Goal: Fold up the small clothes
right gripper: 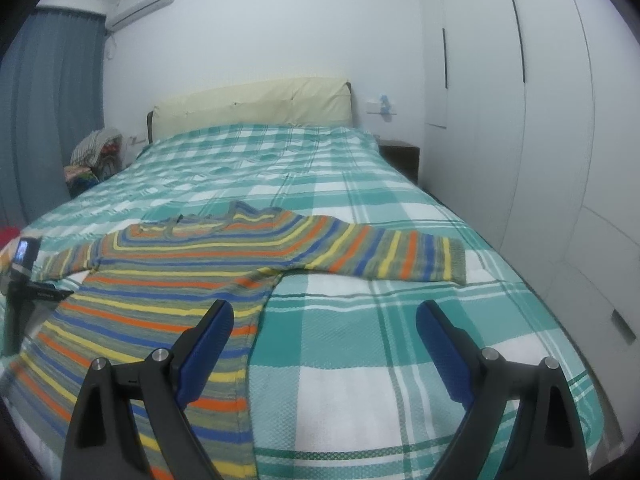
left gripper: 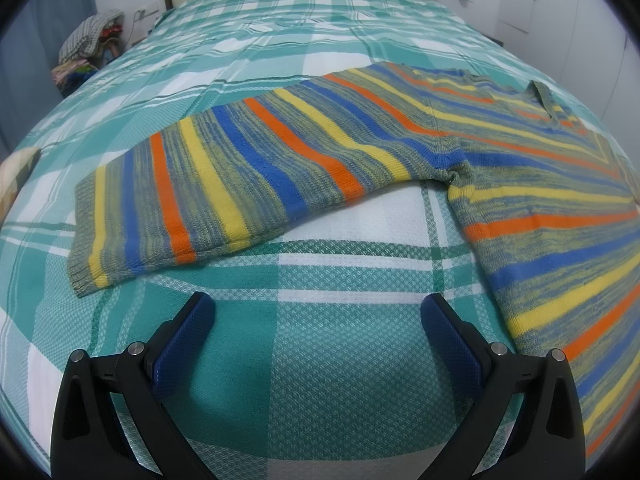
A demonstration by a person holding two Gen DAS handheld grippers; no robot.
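Observation:
A striped knit sweater (left gripper: 360, 144) in orange, yellow, blue and grey-green lies flat on the bed, both sleeves spread out. In the left wrist view its left sleeve (left gripper: 192, 196) stretches across the middle, the cuff at the left. My left gripper (left gripper: 318, 308) is open and empty, hovering just below that sleeve over bare blanket. In the right wrist view the sweater (right gripper: 168, 280) lies left of centre with its right sleeve (right gripper: 384, 256) reaching right. My right gripper (right gripper: 325, 316) is open and empty, its left finger (right gripper: 208, 340) over the sweater's side edge.
The bed has a teal and white plaid blanket (right gripper: 360, 360) and a cream headboard (right gripper: 252, 108). A pile of clothes (right gripper: 92, 160) sits at the far left beside the bed. White wardrobes (right gripper: 520, 120) stand on the right. The other gripper's camera (right gripper: 24, 256) shows at the left edge.

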